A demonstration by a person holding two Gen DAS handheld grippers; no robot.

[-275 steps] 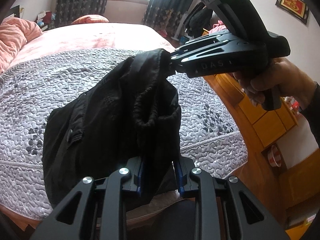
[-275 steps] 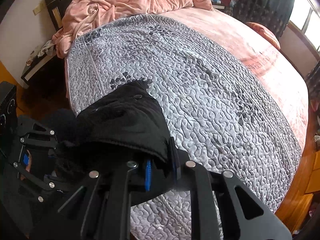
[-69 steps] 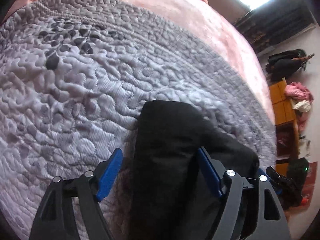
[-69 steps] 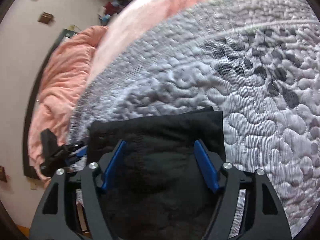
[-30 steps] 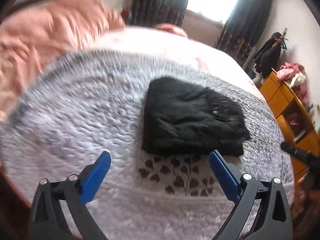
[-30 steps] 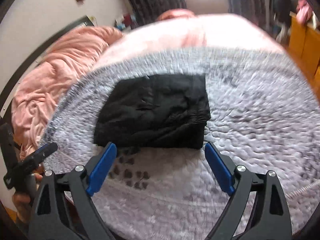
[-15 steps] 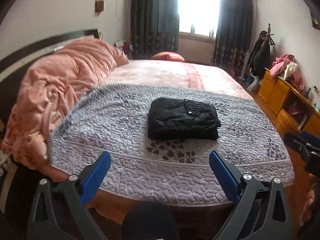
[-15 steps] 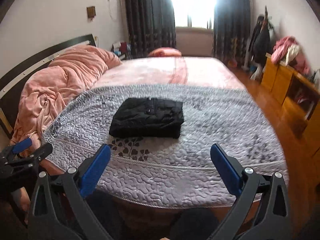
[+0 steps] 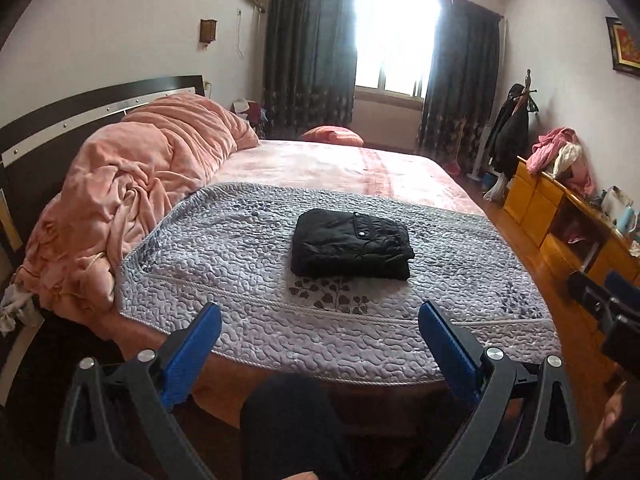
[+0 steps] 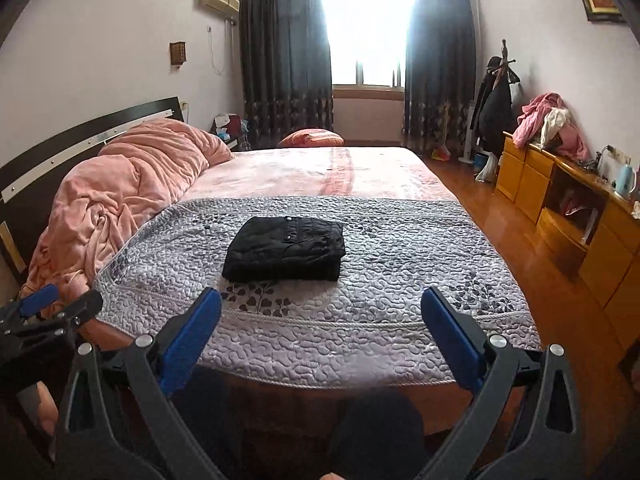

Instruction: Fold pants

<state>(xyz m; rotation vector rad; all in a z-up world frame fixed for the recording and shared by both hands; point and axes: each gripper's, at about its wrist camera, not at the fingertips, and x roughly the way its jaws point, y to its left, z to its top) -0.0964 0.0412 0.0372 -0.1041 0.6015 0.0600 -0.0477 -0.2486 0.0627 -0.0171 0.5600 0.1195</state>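
From the left wrist, the left tool [image 9: 320,328] stands wide and empty; the pants [image 9: 351,243] lie folded on the grey quilt [image 9: 224,248], apparently finished. The right tool shows at the edge.

From the right wrist, the right tool [image 10: 321,318] gapes wide, empty; the left tool appears instead.

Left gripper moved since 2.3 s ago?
Yes. The left gripper has pulled back off the pants: they filled its open fingers then, and now lie beyond them, mid-quilt.
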